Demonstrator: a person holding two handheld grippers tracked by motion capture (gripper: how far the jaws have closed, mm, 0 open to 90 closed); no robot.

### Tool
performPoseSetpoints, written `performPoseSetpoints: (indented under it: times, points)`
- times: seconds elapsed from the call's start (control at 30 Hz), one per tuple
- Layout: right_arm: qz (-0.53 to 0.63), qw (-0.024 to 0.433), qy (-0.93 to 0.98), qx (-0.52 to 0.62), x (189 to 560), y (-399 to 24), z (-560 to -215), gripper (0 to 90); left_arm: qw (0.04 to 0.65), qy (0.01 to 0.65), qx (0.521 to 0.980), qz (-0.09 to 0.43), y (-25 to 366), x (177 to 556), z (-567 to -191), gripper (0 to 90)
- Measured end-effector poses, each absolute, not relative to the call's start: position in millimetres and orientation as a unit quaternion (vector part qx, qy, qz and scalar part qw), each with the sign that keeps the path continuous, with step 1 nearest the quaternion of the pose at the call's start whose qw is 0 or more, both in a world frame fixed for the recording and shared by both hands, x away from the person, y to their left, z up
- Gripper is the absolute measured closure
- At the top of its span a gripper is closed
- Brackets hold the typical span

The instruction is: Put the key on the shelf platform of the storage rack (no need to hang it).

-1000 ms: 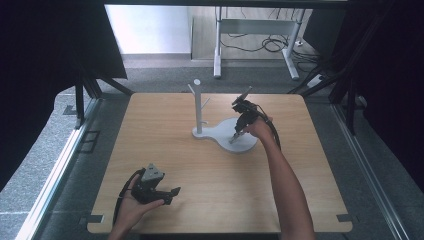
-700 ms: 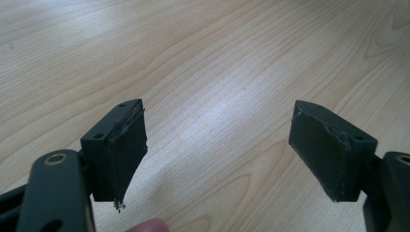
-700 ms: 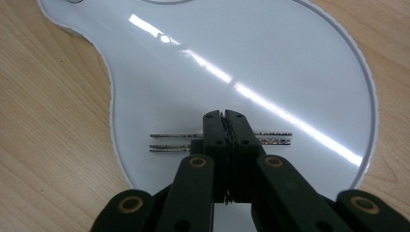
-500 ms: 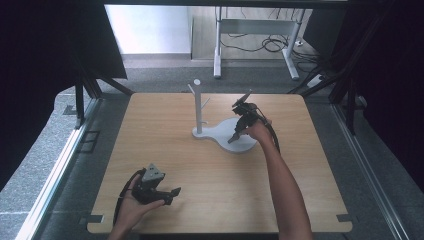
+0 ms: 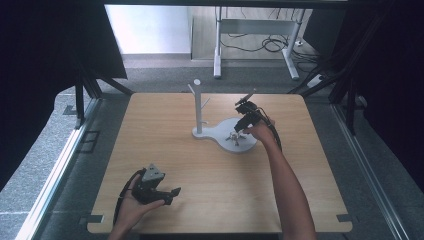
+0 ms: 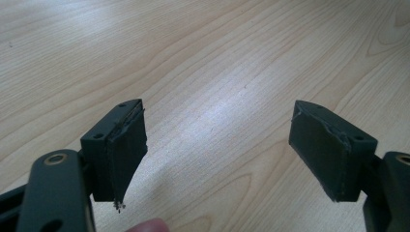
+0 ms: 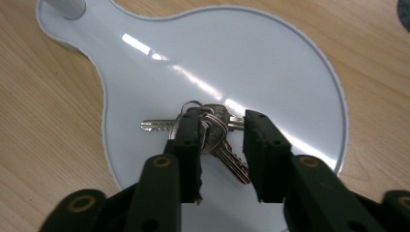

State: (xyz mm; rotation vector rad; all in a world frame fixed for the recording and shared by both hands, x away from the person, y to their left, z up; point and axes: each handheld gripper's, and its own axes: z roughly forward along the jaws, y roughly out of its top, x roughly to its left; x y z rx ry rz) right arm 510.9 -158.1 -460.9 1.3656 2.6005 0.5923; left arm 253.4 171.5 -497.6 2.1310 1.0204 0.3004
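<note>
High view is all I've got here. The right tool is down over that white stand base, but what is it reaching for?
Observer: A bunch of keys on a ring, lying flat on the white base.
Operator: Is the right tool closed on them?
Observer: I can't say for sure. In the right gripper view the right tool has its jaws either side of the bunch with a gap remaining, one jaw against the ring.
Operator: And the left tool, is it carrying anything?
Observer: No. The left gripper view shows the left tool wide open, with bare wooden table between its jaws.
</note>
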Motion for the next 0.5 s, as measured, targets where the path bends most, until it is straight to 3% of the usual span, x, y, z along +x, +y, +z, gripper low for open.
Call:
performPoseSetpoints:
  times: [0.17,0.5]
  points:
    - [0.213,0.084,0.866,0.445,503,-162,-454,54.0,0.37,0.398,0.831,0.117,171,253,-498,21.5]
    - [0.226,0.089,0.881,0.405,468,-170,-442,50.2,0.367,0.395,0.834,0.117,169,253,-499,21.4]
